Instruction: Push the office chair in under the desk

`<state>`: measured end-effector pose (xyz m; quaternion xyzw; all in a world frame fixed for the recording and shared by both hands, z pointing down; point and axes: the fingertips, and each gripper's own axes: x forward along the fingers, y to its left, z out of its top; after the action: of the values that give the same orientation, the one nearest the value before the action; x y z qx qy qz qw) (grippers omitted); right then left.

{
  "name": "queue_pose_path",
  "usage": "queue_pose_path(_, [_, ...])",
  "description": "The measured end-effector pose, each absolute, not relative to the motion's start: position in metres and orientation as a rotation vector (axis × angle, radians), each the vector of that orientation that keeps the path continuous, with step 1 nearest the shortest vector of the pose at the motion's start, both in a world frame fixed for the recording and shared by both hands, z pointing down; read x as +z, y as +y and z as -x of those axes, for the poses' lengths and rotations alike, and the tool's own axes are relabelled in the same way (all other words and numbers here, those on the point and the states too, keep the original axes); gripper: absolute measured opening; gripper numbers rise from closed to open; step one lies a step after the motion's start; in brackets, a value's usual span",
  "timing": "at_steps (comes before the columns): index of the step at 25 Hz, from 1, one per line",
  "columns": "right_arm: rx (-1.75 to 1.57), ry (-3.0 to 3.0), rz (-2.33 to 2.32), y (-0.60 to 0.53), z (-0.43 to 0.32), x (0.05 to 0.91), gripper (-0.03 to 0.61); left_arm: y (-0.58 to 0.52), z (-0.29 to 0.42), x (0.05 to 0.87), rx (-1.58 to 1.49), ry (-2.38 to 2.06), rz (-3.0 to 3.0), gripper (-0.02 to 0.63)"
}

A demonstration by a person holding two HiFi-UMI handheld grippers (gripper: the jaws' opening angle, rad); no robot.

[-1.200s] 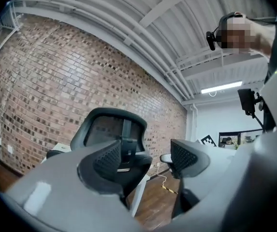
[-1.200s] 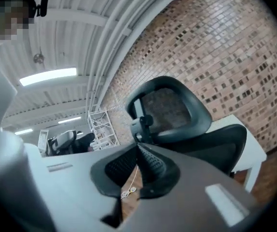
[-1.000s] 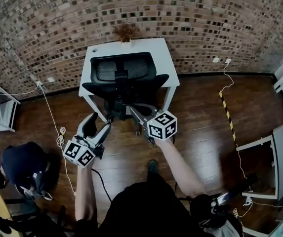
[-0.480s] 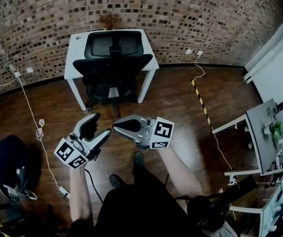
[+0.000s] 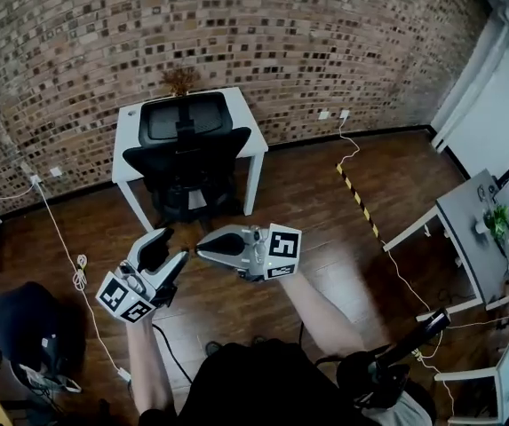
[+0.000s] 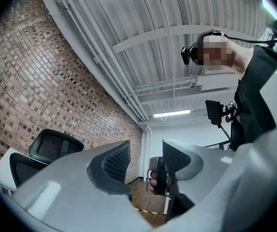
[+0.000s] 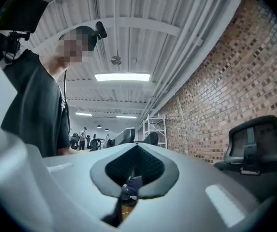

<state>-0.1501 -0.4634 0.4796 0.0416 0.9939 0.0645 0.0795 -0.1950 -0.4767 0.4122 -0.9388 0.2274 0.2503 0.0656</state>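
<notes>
The black office chair (image 5: 187, 149) stands with its seat tucked under the white desk (image 5: 248, 131) by the brick wall. Both grippers hang over the wood floor well short of the chair, touching nothing. My left gripper (image 5: 172, 245) points toward the chair; its jaws are closing, a narrow gap is left, and nothing is between them. The right gripper (image 5: 202, 249) is shut and empty, pointing left beside the left one. In the left gripper view the gripper (image 6: 145, 158) shows that gap, with the chair's headrest (image 6: 56, 146) at left. The right gripper (image 7: 136, 170) sees the chair (image 7: 256, 144) at right.
A small dried plant (image 5: 180, 80) sits at the desk's back edge. Yellow-black tape (image 5: 358, 198) and a white cable (image 5: 76, 264) run across the floor. A dark bag (image 5: 27, 322) lies at the left, and a grey desk (image 5: 467, 216) stands at the right.
The desk and chair have drawn farther away as both grippers pulled back from them. The left jaws have narrowed. The right gripper has swung to point left.
</notes>
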Motion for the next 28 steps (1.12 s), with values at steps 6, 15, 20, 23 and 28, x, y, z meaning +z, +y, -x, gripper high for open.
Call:
queue_pose_path(6, [0.132, 3.017, -0.208, -0.475, 0.103, 0.495, 0.0, -0.488, 0.132, 0.41, 0.748, 0.768, 2.822, 0.298])
queue_pose_path(15, [0.112, 3.007, -0.235, -0.435, 0.026, 0.554, 0.0, -0.45, 0.047, 0.464, 0.717, 0.785, 2.821, 0.291])
queue_pose_path(20, [0.105, 2.929, -0.213, -0.451, 0.007, 0.533, 0.0, -0.464, 0.037, 0.462, 0.648, 0.812, 2.841, 0.291])
queue_pose_path(23, [0.042, 2.812, -0.143, -0.463, -0.028, 0.481, 0.0, -0.468, 0.013, 0.427, 0.576, 0.81, 2.875, 0.291])
queue_pose_path(28, [-0.017, 2.673, -0.115, -0.461, -0.052, 0.461, 0.0, -0.448, 0.002, 0.419, 0.492, 0.839, 2.865, 0.291])
